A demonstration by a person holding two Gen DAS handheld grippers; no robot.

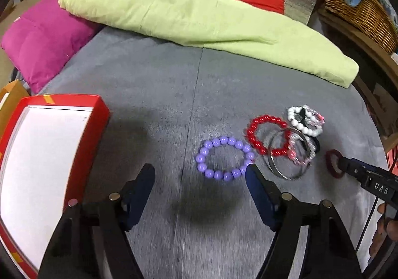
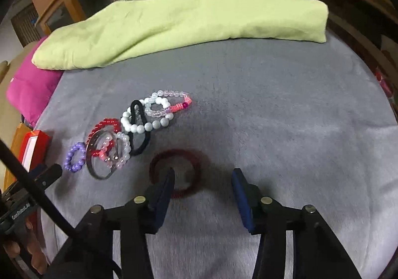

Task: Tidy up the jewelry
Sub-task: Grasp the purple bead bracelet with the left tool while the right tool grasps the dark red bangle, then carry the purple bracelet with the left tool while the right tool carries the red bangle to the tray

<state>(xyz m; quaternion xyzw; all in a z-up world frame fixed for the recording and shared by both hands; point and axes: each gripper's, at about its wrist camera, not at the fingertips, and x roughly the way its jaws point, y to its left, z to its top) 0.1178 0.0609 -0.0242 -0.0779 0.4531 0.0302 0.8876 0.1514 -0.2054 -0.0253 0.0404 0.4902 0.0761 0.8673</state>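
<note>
the left gripper (image 1: pixel 200 174) should settle both jaws outside the purple beaded bracelet (image 1: pixel 225 158), mid-bed on the grey bed cover (image 1: pixel 149 80); jaws wide, holding nothing. the right gripper (image 2: pixel 204 179) straddles one side of the dark red coiled hair tie (image 2: pixel 194 169), jaws half-open, not pinching.

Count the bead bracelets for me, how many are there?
5. Purple bracelet lies alone nearest the red box; red bracelet beside it; white bracelet farther back; two clear-pink ones tangled in the pile, which may hide more.
</note>
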